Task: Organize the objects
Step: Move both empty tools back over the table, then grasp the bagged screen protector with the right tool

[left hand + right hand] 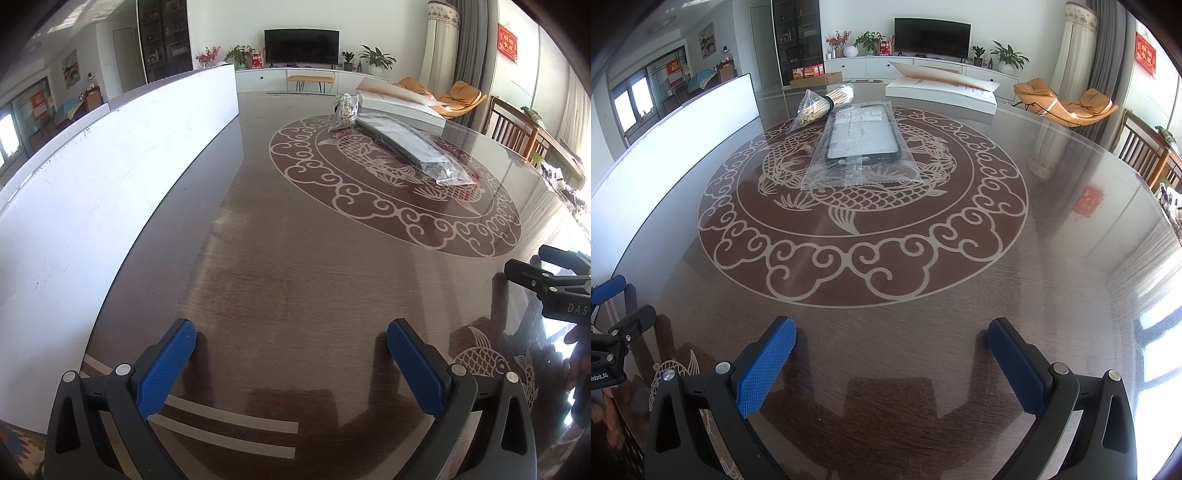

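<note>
table (1052, 236): glossy brown, fish medallion | TV (932, 35) behind

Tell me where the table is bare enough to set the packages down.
Bare: the wide strip of table between the round fish pattern and both open grippers, left gripper and right gripper. Crowded: the pattern's middle, where the bagged phone case and bagged stick bundle touch, white box behind.

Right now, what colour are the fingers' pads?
Blue, with a bumpy grid texture, on black fingers. The right wrist view shows them best.
</note>
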{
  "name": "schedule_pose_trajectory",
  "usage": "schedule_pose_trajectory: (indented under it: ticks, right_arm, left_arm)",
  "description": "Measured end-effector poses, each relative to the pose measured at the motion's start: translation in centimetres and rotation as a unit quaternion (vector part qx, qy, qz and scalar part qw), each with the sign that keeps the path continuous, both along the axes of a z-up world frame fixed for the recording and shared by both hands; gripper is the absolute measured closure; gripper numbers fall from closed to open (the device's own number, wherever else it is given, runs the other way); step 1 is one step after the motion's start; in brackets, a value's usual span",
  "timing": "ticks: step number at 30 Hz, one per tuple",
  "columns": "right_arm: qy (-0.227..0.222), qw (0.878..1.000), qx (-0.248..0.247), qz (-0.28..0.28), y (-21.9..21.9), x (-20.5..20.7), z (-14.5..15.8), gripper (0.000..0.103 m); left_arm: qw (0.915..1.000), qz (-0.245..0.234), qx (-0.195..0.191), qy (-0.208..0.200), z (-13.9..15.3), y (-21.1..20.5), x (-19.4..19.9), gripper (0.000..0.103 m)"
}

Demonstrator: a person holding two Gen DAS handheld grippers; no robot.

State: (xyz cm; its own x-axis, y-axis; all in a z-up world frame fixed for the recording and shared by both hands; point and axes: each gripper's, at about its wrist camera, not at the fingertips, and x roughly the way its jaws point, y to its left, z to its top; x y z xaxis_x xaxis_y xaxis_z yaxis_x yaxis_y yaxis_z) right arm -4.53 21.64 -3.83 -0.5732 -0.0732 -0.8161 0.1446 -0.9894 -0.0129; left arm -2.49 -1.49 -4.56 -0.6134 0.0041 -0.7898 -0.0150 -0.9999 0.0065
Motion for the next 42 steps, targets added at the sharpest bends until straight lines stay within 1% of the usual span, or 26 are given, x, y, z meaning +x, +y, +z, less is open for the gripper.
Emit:
schedule_pose_trajectory:
  ticks: [3,4,7,9,11,13,16,19,21,23,26,28,30,31,32,33,35,39,42]
  right_arm:
    - [-0.027,1.000,0.001,0.011,0.0,-0.9,0.3,0.000]
    - [-0.026,1.000,-0.004,0.010,0.1,-1.5,0.6,0.000]
    - [0.002,0.999,-0.025,0.022,0.0,-4.1,2.6,0.000]
    - [0.024,0.999,-0.023,0.027,-0.7,-6.8,3.9,0.000]
    - [0.028,0.999,-0.026,0.031,-1.8,-10.1,4.6,0.000]
    - [0.005,0.999,-0.026,0.040,-3.2,-13.7,4.2,0.000]
    - [-0.034,0.998,-0.015,0.041,-4.9,-18.3,2.7,0.000]
    - [-0.052,0.998,0.005,0.046,-6.3,-21.3,1.5,0.000]
    - [-0.063,0.996,0.018,0.055,-7.2,-22.5,0.8,0.000]
    - [-0.068,0.995,0.037,0.062,-7.8,-23.2,0.3,0.000]
    - [-0.066,0.996,0.028,0.060,-7.6,-23.9,0.2,0.000]
    - [-0.068,0.996,0.009,0.053,-7.1,-24.0,0.0,0.000]
    - [-0.063,0.996,0.010,0.059,-6.9,-23.6,0.0,0.001]
    - [-0.059,0.996,0.010,0.062,-6.8,-23.3,0.0,0.002]
    - [-0.053,0.997,0.009,0.063,-6.6,-23.0,0.2,0.009]
    - [-0.047,0.997,0.008,0.064,-6.5,-22.6,0.4,0.019]
    - [-0.043,0.997,0.007,0.061,-6.3,-22.0,0.7,0.027]
    - [-0.044,0.998,0.007,0.055,-5.0,-19.7,0.8,0.027]
    - [-0.046,0.998,0.005,0.048,-3.2,-16.6,0.9,0.027]
  left_arm:
    - [1.0000,-0.003,0.000,0.001,0.0,0.0,0.0,0.000]
    - [1.0000,-0.003,0.000,0.001,0.0,0.0,0.1,0.000]
    - [1.0000,-0.002,0.001,0.002,0.0,0.0,0.1,0.000]
    - [1.0000,-0.002,0.001,0.003,0.0,0.0,0.1,0.000]
    - [1.0000,-0.002,0.001,0.005,0.0,0.0,0.2,0.000]
    - [1.0000,-0.002,0.001,0.007,0.0,0.0,0.2,0.000]
    - [1.0000,-0.002,0.001,0.009,0.0,0.0,0.2,0.000]
    - [1.0000,-0.002,0.001,0.008,-0.1,0.0,0.2,0.000]
    - [1.0000,-0.002,0.001,0.008,-0.1,0.0,0.2,0.000]
    - [1.0000,-0.001,0.001,0.008,-0.1,0.0,0.2,0.000]
    - [1.0000,0.002,0.001,0.009,0.0,0.1,0.1,0.000]
    - [1.0000,0.004,0.001,0.009,-0.1,0.1,0.0,0.000]
    - [1.0000,0.004,0.001,0.009,-0.1,0.1,0.0,0.000]
    - [1.0000,0.004,0.001,0.009,-0.2,0.0,-0.2,0.000]
    - [1.0000,0.004,0.001,0.009,-0.2,0.0,-0.2,0.000]
    - [1.0000,0.004,0.001,0.009,-0.2,0.0,-0.2,0.000]
    - [0.9999,0.004,0.001,0.010,-0.3,0.0,-0.2,0.000]
    - [0.9999,0.004,0.001,0.010,-0.3,0.0,-0.3,0.000]
    - [0.9999,0.004,0.001,0.010,-0.3,0.0,-0.3,0.000]
